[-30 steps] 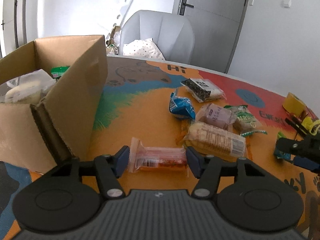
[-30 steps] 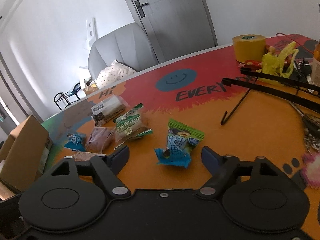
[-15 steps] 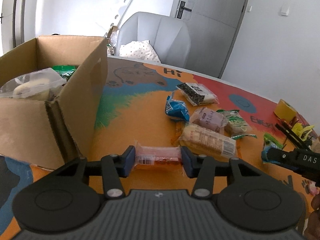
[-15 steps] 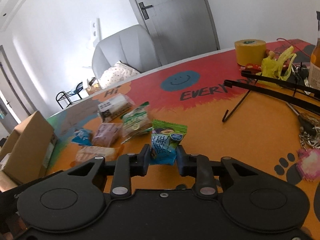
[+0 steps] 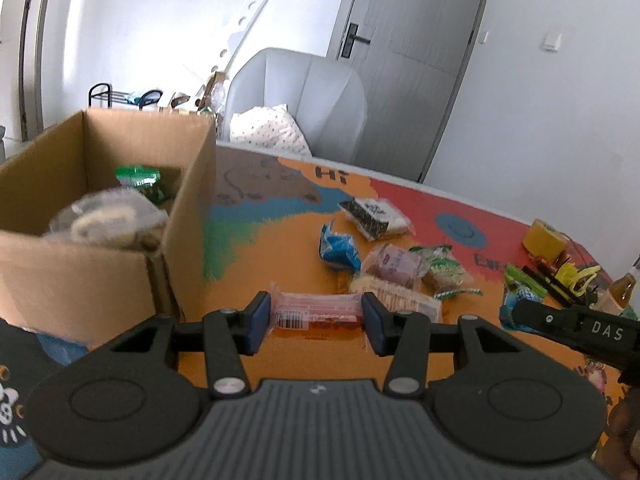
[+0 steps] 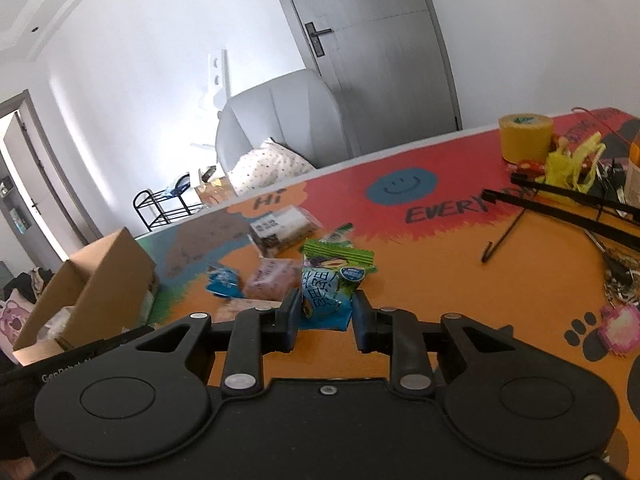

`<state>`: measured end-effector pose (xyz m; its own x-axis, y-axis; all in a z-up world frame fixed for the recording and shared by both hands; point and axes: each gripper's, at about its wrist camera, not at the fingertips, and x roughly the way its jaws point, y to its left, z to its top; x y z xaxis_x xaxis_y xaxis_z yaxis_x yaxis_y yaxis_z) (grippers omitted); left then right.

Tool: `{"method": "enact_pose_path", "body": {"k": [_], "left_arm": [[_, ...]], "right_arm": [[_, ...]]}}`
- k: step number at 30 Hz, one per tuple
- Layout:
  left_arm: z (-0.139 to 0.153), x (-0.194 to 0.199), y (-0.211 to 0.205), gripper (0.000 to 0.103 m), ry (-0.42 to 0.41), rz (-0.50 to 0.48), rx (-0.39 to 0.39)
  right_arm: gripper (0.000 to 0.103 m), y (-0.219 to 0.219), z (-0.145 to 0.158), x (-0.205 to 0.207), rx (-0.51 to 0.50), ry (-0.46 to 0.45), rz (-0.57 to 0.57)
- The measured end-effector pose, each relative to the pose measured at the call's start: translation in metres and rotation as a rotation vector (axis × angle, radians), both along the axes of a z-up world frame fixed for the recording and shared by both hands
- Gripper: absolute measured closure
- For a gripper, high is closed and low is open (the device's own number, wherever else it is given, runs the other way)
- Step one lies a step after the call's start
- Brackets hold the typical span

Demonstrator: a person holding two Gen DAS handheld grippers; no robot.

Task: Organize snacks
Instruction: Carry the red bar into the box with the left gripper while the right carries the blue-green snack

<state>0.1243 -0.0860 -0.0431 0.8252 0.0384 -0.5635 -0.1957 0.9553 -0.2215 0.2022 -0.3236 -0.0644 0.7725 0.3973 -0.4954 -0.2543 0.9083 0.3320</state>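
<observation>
- Roughly centre stage, the table (image 5: 248, 248) with its painted orange, red and blue top carries everything.
- cardboard box (image 5: 120, 216) on the near left, top open; inside sit a clear bag of pale baked pieces (image 5: 108, 220) and one green-topped packet (image 5: 138, 178) behind it. Contents blurred, no more to tell.
- Loose snack pile mid-table, right of the box, five packs: black-and-white pack (image 5: 374, 218) farthest, blue wrapper (image 5: 338, 246), pink pack (image 5: 394, 266), green-and-white pack (image 5: 444, 270), beige biscuit pack (image 5: 400, 302) nearest.
- left gripper (image 5: 316, 316): closed in over the last second, both blue pads now clamped on the ends of the red stick snack (image 5: 314, 312). Long axis runs left-right across the jaws, roughly level, barcode end to the left, just near of the biscuit pack.
- right gripper (image 6: 326, 316): snapped closed within the last second, clamped on the lower part of the blue-green candy bag (image 6: 330, 284). Bag stands upright, long axis near-to-far, green striped top edge pointing away; it hides part of the pile.
- Far right: one yellow tape roll (image 6: 524, 138), black rods (image 6: 560, 204), clutter too small to sort.
</observation>
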Motion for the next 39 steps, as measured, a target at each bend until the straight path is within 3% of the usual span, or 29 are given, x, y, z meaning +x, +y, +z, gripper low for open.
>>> {"method": "enact_pose_path", "body": {"k": [16, 39], "left_arm": [[0.042, -0.014, 0.027, 0.055, -0.094, -0.01, 0.011], [0.061, -0.031, 0.098, 0.055, -0.129, 0.075, 0.012]], "right_arm": [[0.078, 0.049, 0.033, -0.01, -0.006, -0.084, 0.068], [0.078, 0.124, 0.053, -0.013, -0.03, -0.123, 0.201]]}}
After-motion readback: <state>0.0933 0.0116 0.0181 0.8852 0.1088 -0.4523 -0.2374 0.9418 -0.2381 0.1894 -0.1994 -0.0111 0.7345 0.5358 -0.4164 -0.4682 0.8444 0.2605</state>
